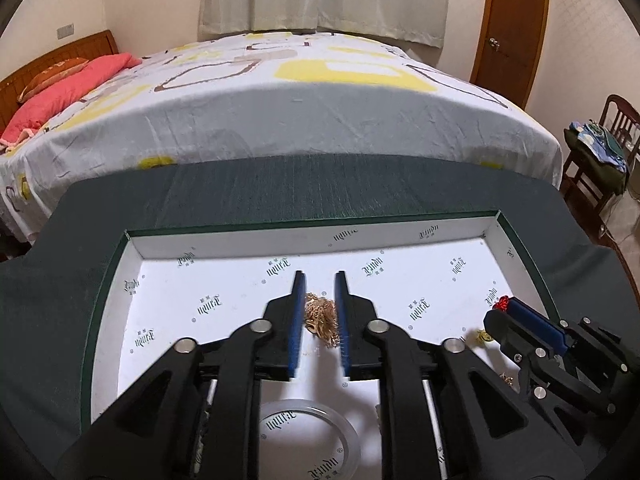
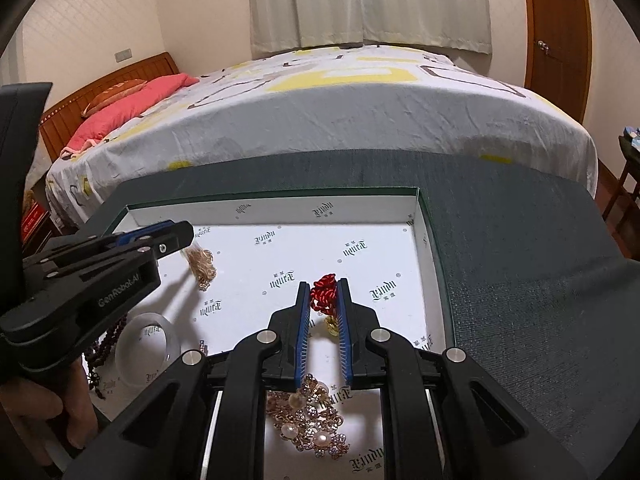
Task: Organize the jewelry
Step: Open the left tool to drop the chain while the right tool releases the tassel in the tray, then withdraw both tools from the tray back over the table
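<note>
A white-lined box [image 1: 312,242] [image 2: 280,206] sits on a dark green surface. My left gripper [image 1: 320,314] [image 2: 188,240] is shut on a bunched gold chain [image 1: 321,320] [image 2: 202,266], which hangs just above the box floor. My right gripper [image 2: 325,312] [image 1: 505,305] is shut on a red knotted cord [image 2: 325,292] [image 1: 502,303] with a gold charm [image 2: 331,325] [image 1: 485,335] dangling below. A pearl and gold ornament [image 2: 310,420] lies under the right gripper. A translucent bangle [image 1: 308,436] [image 2: 148,346] lies in the near part of the box.
A dark bead strand [image 2: 102,354] lies at the box's left edge. A bed [image 1: 304,96] with a patterned sheet stands behind the green surface [image 1: 320,188]. A wooden chair [image 1: 600,152] with clothes and a door [image 1: 508,16] are at the right.
</note>
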{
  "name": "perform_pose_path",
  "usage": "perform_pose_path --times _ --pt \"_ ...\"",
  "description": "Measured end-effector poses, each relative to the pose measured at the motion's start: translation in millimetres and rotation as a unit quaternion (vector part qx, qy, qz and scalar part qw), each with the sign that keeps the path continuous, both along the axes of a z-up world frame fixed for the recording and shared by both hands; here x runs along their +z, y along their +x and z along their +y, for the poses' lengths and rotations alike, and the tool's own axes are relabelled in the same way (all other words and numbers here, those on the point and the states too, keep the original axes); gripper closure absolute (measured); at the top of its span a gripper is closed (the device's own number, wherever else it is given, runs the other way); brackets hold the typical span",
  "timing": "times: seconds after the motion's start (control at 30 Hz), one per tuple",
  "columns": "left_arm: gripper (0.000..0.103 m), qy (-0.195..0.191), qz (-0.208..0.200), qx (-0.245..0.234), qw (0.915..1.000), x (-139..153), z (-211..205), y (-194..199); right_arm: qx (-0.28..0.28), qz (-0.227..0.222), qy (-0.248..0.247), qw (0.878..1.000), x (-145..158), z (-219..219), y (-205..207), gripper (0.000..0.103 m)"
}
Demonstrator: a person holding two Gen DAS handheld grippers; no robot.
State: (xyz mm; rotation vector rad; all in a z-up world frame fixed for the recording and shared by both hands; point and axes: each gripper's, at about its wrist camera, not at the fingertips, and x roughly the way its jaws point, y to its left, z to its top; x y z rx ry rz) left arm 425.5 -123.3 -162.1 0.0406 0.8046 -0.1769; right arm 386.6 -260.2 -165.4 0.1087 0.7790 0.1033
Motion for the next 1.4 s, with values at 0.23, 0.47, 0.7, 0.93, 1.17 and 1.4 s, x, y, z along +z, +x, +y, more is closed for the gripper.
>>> perform_pose_path --times 0.23,0.47,0.7,0.93,1.17,1.4 --pt "0.054 0.004 -0.010 0.002 0.9999 4 1 -2 0.001 0.005 -0.001 1.000 -1 1 1 0.077" --pt "0.037 0.008 -0.028 0.004 0.9996 15 3 -10 -0.003 -0.007 0.001 1.000 4 0 -5 0.057" --pt "0.024 0.008 -0.059 0.002 0.9982 35 7 -29 -0.001 -0.023 0.000 1.000 21 3 -18 0.057" --pt "0.022 -0.007 -0.086 0.012 0.9962 63 25 -55 0.000 -0.049 -0.001 0.999 48 5 -40 0.057" --pt "0.022 -0.012 -0.112 0.024 0.9933 87 48 -93 -0.003 -0.060 0.004 0.998 62 2 -77 0.057" --pt "0.022 -0.004 -0.111 0.035 0.9932 83 65 -141 -0.015 -0.049 0.010 0.999 58 -4 -120 0.057"
